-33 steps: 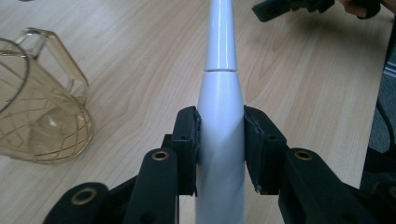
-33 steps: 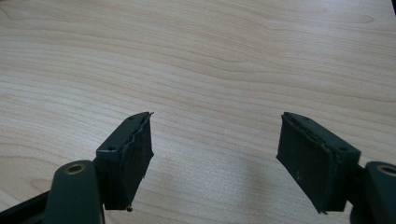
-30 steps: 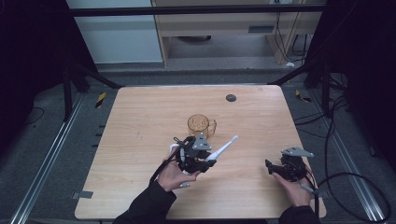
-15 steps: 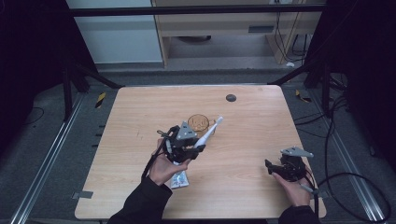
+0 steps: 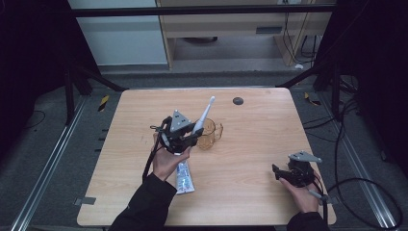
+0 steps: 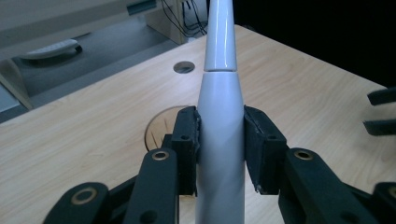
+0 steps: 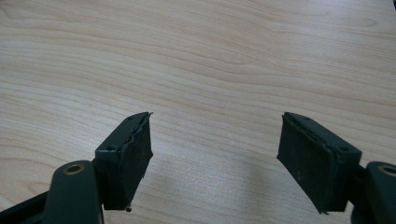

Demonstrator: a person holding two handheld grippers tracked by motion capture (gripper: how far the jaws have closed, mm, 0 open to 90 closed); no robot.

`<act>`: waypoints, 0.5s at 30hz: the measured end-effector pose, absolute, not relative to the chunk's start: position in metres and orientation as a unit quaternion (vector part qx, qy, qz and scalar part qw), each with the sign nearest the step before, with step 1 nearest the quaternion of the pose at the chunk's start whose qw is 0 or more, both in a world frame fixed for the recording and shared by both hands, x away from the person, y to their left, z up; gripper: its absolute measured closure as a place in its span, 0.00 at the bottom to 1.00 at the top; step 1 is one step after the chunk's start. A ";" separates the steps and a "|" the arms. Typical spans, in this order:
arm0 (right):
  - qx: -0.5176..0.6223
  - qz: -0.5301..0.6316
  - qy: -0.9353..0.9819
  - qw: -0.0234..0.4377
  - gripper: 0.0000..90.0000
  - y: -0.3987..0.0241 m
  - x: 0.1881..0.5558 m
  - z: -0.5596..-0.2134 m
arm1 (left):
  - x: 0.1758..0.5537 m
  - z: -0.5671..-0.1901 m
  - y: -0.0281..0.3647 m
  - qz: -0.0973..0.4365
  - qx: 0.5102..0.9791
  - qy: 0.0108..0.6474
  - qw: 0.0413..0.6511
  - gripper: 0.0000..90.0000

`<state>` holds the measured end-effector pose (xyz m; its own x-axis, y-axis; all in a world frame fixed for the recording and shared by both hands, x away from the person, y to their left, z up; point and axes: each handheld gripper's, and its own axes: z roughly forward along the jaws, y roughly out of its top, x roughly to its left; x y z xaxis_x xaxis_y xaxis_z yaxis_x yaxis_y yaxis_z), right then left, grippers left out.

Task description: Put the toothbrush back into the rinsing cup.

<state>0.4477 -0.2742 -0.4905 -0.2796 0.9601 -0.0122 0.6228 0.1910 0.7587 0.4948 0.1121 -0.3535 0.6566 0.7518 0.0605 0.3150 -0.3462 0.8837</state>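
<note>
My left hand-held gripper (image 5: 185, 138) is clamped on the white electric toothbrush (image 5: 202, 117); in the left gripper view both pads press the thick handle (image 6: 219, 140), which runs up between the jaws. A second ago the toothbrush lay nearly flat, pointing toward 2 o'clock, below the amber glass mug (image 5: 210, 134). Now I have lifted it and carried it toward 11 o'clock, and the head stands steeper, near 1 o'clock, right beside the mug, whose rim (image 6: 161, 127) shows just behind the left pad. I judge the brush is being brought over the mug to be stood in it, so the next move needs the handle end lined up above the opening. The toothpaste tube (image 5: 184, 176) lies on the desk (image 5: 260, 120) at 6 o'clock from my left hand. Out at 4 o'clock, my right hand-held gripper (image 5: 284, 172) rests with jaws wide and empty, as before.
</note>
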 end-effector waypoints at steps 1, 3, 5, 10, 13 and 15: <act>0.543 0.331 0.728 0.255 0.29 -0.274 0.448 -0.491 | 0.496 -0.352 0.112 0.241 0.781 0.342 0.463 0.74; 0.541 0.330 0.729 0.257 0.29 -0.274 0.448 -0.491 | 0.499 -0.350 0.114 0.245 0.776 0.345 0.467 0.74; 0.541 0.331 0.729 0.256 0.29 -0.274 0.448 -0.491 | 0.502 -0.348 0.114 0.249 0.769 0.349 0.475 0.74; 0.542 0.331 0.729 0.256 0.29 -0.274 0.448 -0.491 | 0.510 -0.343 0.115 0.260 0.753 0.356 0.489 0.74; 0.542 0.331 0.729 0.255 0.29 -0.274 0.448 -0.491 | 0.514 -0.341 0.115 0.266 0.743 0.360 0.497 0.74; 0.542 0.332 0.729 0.255 0.29 -0.274 0.448 -0.491 | 0.518 -0.339 0.115 0.271 0.736 0.362 0.504 0.74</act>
<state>0.4481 -0.2740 -0.4910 -0.2830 0.9590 -0.0118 0.6207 0.1925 0.7601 0.5181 0.1147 -0.3390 0.5918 0.8053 0.0344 0.2601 -0.2312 0.9375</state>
